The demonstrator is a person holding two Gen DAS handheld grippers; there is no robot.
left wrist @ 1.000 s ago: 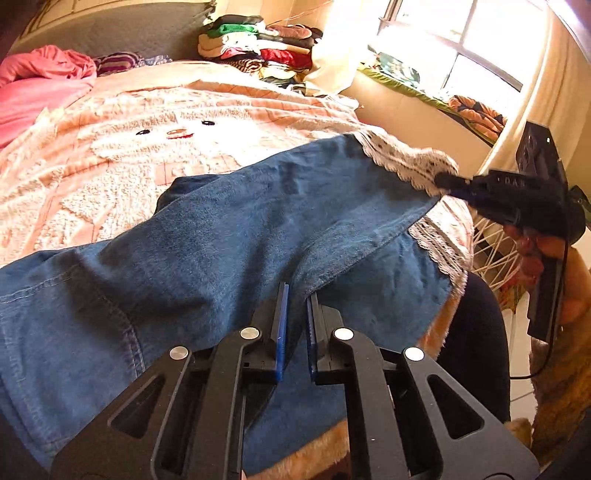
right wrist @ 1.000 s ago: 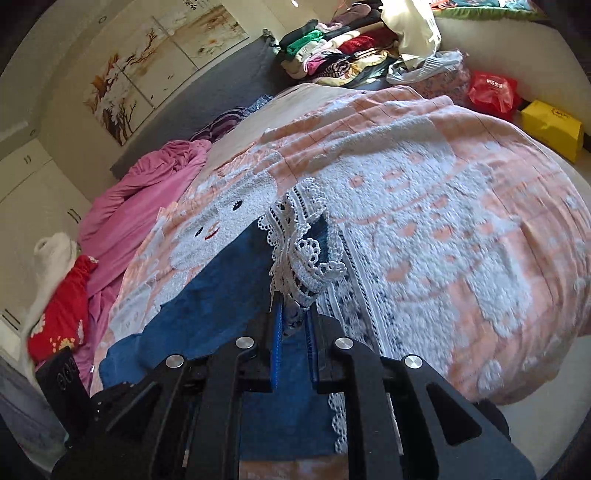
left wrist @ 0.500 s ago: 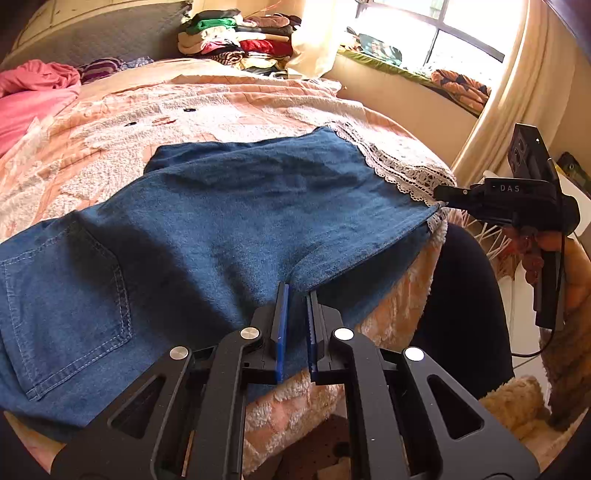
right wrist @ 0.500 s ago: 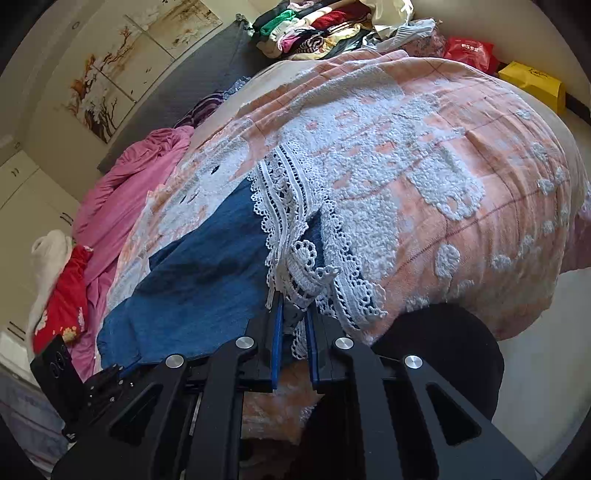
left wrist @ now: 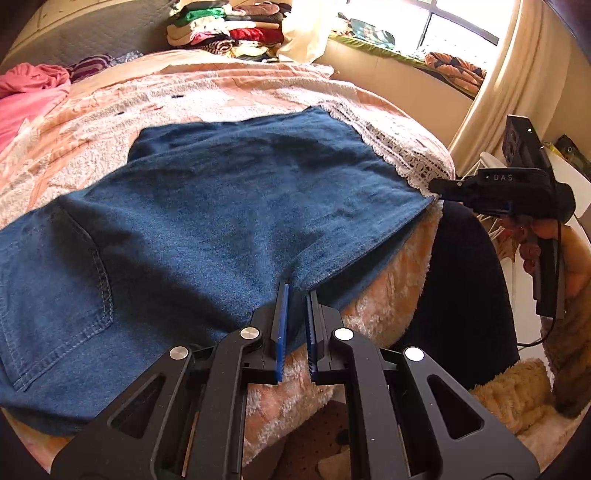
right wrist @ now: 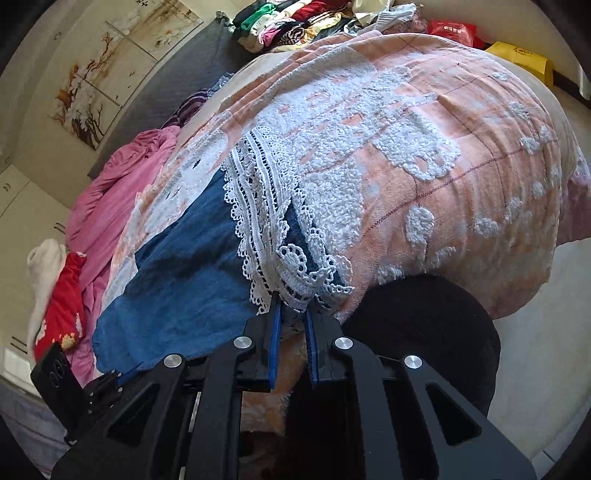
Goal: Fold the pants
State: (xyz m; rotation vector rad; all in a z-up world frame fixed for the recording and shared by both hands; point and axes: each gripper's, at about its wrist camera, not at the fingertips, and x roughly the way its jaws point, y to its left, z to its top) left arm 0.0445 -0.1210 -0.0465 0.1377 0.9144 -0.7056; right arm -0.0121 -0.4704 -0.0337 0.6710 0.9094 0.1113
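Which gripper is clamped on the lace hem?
The right gripper: white lace hem bunched in it. The left gripper pinches plain denim edge of the pants.

- Left wrist view: fisheye camera sits just behind the left gripper [left wrist: 297,295], looking forward and down across the bed [left wrist: 229,92] toward a window [left wrist: 461,26]. The pants [left wrist: 221,206] fill the near middle, very close.
- Right wrist view: fisheye camera sits just behind the right gripper [right wrist: 293,304], looking forward and down along the bed toward a wall painting [right wrist: 110,70]. The pants' lace hem [right wrist: 266,221] is very close.
- Shared: both views show the pants, the bed, a clothes pile [left wrist: 225,29] at its far end, and each other's gripper at the frame edge.
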